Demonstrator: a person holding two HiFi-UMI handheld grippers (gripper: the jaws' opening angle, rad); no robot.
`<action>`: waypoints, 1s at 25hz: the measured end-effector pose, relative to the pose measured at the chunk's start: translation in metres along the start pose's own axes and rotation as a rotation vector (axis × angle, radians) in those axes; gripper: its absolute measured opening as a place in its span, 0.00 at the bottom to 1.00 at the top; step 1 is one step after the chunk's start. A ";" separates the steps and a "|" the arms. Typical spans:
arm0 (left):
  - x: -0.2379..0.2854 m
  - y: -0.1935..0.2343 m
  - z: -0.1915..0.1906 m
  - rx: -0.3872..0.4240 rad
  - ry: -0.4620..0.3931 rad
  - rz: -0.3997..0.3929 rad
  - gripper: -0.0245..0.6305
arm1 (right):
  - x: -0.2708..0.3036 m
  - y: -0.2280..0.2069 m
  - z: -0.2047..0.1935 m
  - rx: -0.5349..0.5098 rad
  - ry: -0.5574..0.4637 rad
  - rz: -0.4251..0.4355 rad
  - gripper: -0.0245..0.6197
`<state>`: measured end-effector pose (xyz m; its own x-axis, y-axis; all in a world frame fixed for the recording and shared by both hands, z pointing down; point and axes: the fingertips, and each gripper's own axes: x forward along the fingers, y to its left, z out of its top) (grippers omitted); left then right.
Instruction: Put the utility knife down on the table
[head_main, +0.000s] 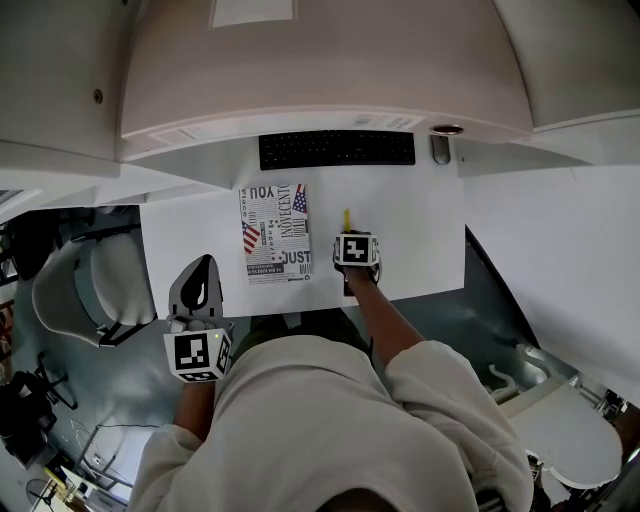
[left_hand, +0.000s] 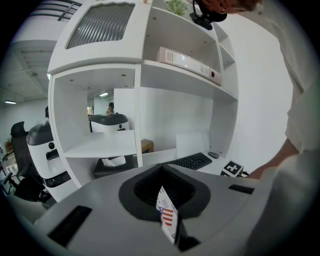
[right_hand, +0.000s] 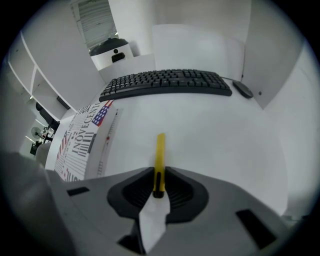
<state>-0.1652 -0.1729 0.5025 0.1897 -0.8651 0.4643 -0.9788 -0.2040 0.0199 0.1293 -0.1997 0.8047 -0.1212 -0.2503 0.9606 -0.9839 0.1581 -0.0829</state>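
A yellow utility knife (right_hand: 160, 155) with a black end sits between the jaws of my right gripper (right_hand: 158, 189), which is shut on it. The blade end points away from me, low over the white table (right_hand: 215, 135). In the head view the knife (head_main: 347, 218) pokes out beyond the right gripper (head_main: 350, 240) in the middle of the table (head_main: 420, 230). My left gripper (head_main: 205, 265) hangs off the table's left front corner, shut, with nothing held. Through the slit of the left gripper (left_hand: 162, 192) a strip of the printed sheet (left_hand: 167, 215) shows.
A printed sheet with flag pictures (head_main: 276, 233) lies left of the knife. A black keyboard (head_main: 337, 148) and a mouse (head_main: 441, 150) sit at the back under the shelf unit. A chair (head_main: 90, 285) stands left of the table. A tissue box (left_hand: 112, 165) is on a lower shelf.
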 end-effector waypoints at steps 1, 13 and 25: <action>0.000 0.000 -0.001 0.000 0.000 -0.001 0.04 | 0.000 0.000 0.000 0.003 -0.002 0.004 0.15; -0.003 -0.001 0.002 0.011 -0.012 -0.019 0.04 | -0.015 -0.002 -0.001 0.043 -0.048 0.034 0.21; -0.002 -0.020 0.026 0.046 -0.075 -0.099 0.04 | -0.095 -0.027 0.028 0.112 -0.273 0.009 0.14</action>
<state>-0.1442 -0.1787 0.4778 0.2927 -0.8712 0.3941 -0.9506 -0.3098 0.0211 0.1641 -0.2065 0.7083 -0.1454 -0.4991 0.8543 -0.9892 0.0586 -0.1341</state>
